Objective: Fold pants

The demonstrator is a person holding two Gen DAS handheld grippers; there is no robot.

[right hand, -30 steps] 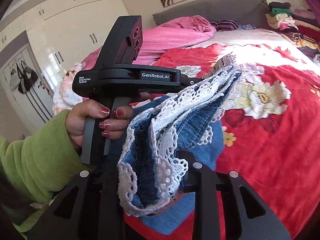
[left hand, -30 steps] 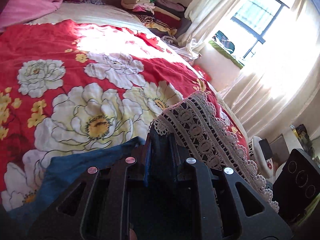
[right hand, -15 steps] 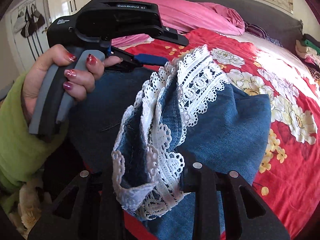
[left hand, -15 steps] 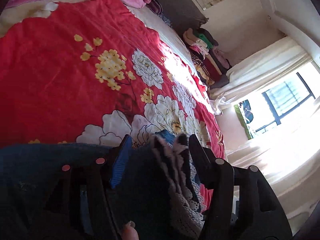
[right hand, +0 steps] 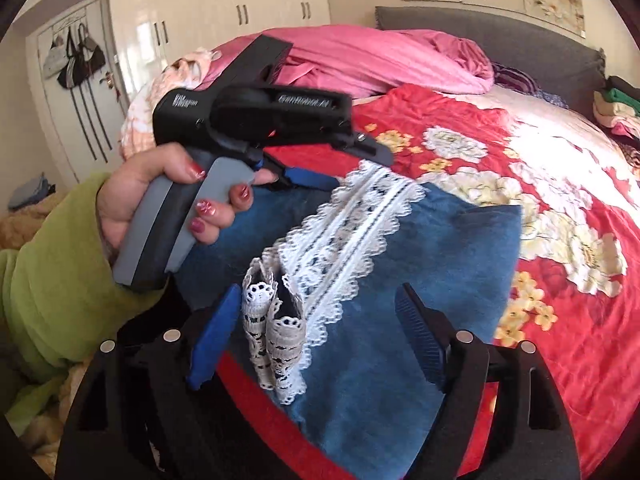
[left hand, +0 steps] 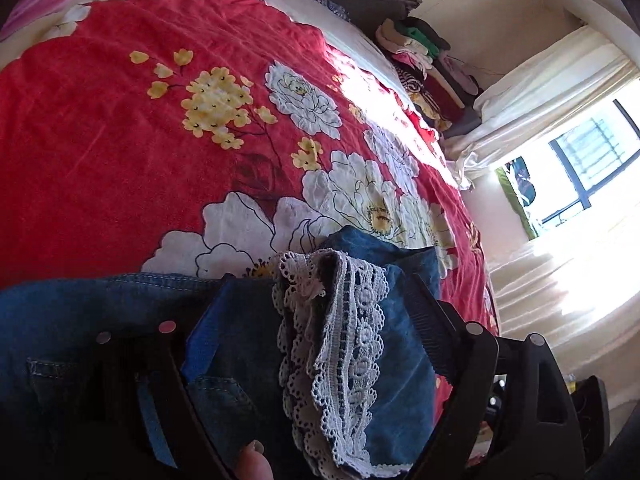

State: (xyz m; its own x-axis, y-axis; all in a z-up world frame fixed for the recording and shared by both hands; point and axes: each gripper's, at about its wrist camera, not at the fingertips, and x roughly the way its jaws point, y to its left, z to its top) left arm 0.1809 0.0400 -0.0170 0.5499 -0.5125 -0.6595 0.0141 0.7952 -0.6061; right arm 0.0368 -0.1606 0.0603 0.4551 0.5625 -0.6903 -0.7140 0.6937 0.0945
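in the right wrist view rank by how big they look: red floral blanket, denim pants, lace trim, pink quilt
1. red floral blanket
2. denim pants
3. pink quilt, though it lies farther off, so unsure
4. lace trim

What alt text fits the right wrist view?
The right gripper stands open over blue denim pants with white lace hems, lying folded on a red floral blanket. The left gripper, held by a green-sleeved hand, reaches over them.
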